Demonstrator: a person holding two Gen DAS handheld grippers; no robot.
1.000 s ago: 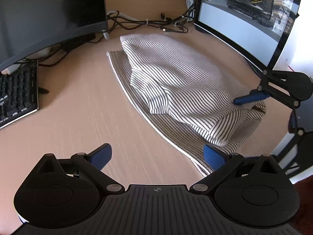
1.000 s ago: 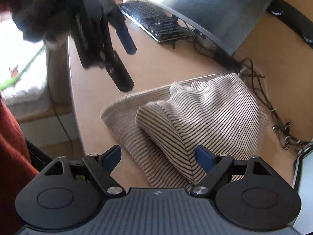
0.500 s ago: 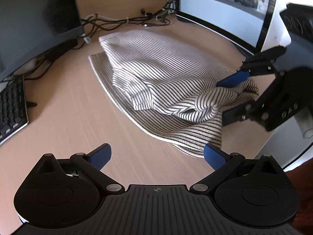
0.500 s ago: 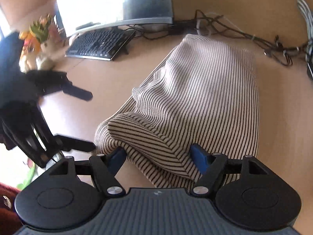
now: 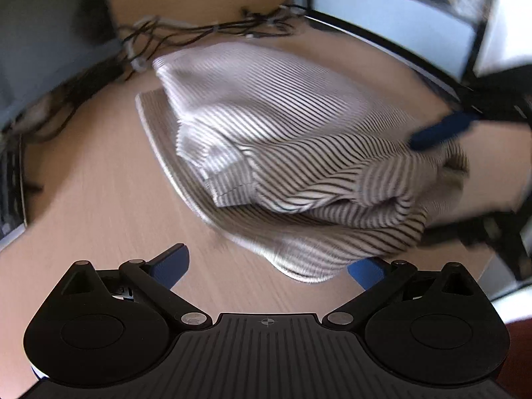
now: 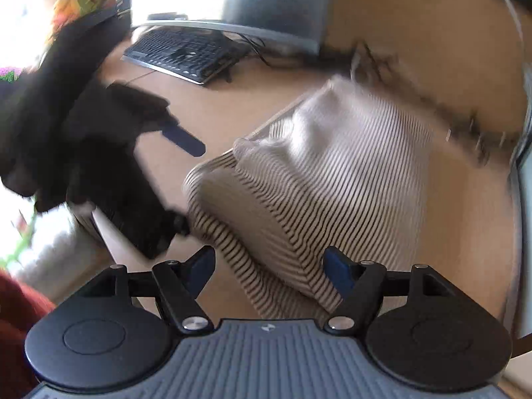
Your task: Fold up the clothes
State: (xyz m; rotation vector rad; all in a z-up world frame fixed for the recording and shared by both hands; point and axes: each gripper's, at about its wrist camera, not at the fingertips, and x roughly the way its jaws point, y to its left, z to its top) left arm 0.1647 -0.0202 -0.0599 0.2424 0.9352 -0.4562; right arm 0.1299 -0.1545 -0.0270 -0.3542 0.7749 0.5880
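Lying bunched up on the wooden desk [image 5: 99, 206] is a striped shirt [image 5: 286, 153], folded over on itself so a rolled edge faces 5 o'clock in the left wrist view. Going left to right there: a keyboard [image 5: 10, 199] edge at 9 o'clock, a tangle of cables [image 5: 199, 30] up at 12, then a monitor [image 5: 399, 23] around 1 o'clock. The left claw [image 5: 269, 266] has its blue fingers spread wide, nothing between them, hovering just short of the shirt's near hem.

Over in the right wrist view the left claw shows at 9 o'clock, the keyboard [image 6: 183, 53] at 11. The right claw [image 6: 269, 269] is spread apart too, its fingers on either side of the shirt's [image 6: 316, 193] near fold; it's blurry, so I can't tell if they touch the cloth.
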